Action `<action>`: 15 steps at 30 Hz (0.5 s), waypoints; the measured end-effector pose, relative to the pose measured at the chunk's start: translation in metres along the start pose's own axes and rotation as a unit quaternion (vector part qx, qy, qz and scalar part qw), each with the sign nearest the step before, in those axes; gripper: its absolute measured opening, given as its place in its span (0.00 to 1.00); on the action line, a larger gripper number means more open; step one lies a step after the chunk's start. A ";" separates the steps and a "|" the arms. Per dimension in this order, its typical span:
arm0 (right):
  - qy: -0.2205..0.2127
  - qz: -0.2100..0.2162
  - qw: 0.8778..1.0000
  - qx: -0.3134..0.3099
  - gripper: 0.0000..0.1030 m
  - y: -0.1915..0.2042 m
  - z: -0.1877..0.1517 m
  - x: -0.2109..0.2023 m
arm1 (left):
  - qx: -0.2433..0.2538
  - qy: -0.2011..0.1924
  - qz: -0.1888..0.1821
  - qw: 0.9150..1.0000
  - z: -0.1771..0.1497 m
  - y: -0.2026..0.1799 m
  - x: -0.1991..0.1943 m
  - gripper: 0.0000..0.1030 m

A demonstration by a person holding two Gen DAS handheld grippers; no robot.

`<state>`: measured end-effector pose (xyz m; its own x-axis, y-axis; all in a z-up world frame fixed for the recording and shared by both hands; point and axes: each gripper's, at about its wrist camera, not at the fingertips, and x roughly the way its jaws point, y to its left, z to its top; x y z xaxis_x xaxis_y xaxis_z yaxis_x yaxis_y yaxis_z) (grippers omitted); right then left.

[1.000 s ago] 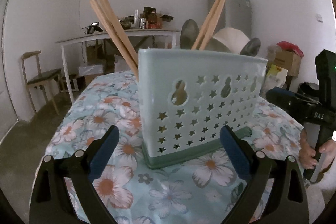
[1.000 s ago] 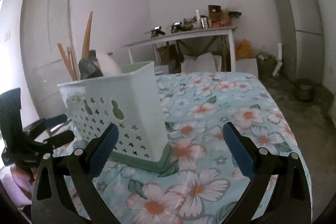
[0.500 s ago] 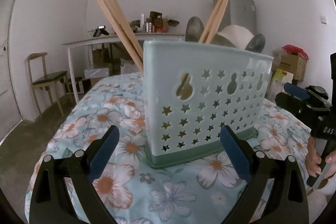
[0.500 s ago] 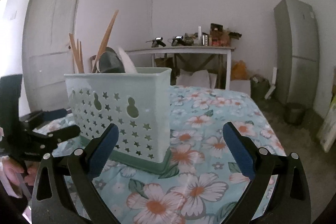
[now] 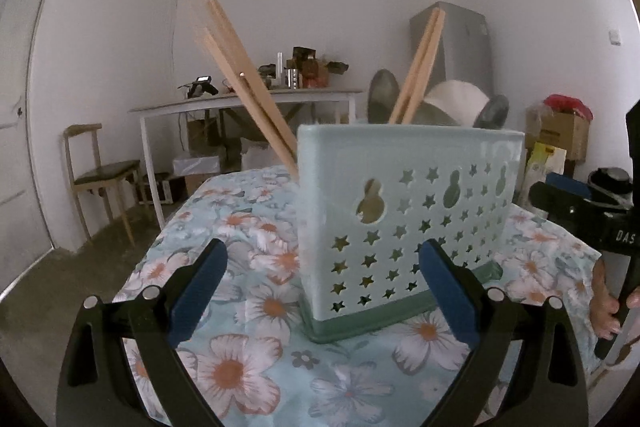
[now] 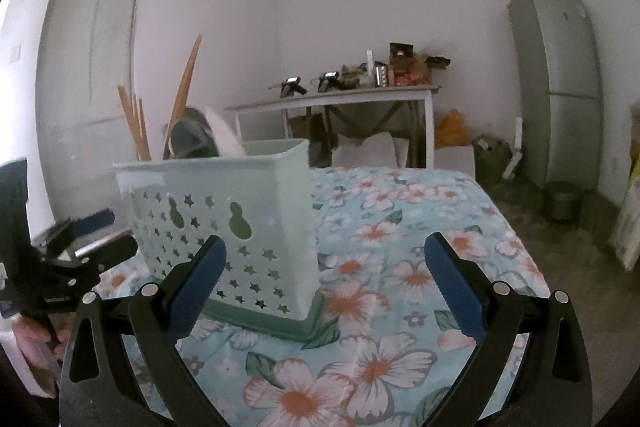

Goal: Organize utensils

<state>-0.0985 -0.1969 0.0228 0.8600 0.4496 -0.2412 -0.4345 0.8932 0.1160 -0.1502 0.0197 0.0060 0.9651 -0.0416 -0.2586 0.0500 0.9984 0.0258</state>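
my left claw [image 5: 322, 291] gapes wide and empty; the pale green utensil caddy [image 5: 408, 223] sits mid-frame on the flowered surface [image 5: 240, 367], chopsticks [image 5: 248, 83] poking out. my right claw [image 6: 324, 289] is spread too, holding nothing, caddy left of centre.

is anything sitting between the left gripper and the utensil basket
Nothing visible. In the left wrist view only bare floral tablecloth lies between the open left gripper and the basket. The right gripper is off to the side, also open.
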 end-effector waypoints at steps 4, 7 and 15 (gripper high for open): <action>0.013 -0.001 1.000 -0.015 0.92 0.005 -0.002 0.003 | 0.001 0.002 -0.003 1.000 -0.003 -0.001 -0.001 0.92; -0.004 -0.011 0.999 -0.045 0.92 0.016 -0.005 -0.001 | 0.004 0.002 0.000 1.000 -0.005 -0.002 -0.001 0.92; -0.004 -0.018 0.999 -0.046 0.92 0.017 -0.006 -0.001 | -0.009 0.001 -0.003 1.000 -0.006 -0.001 -0.003 0.94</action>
<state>-0.1086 -0.1824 0.0194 0.8779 0.4168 -0.2360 -0.4250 0.9050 0.0175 -0.1552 0.0187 0.0011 0.9642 -0.0472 -0.2609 0.0509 0.9987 0.0073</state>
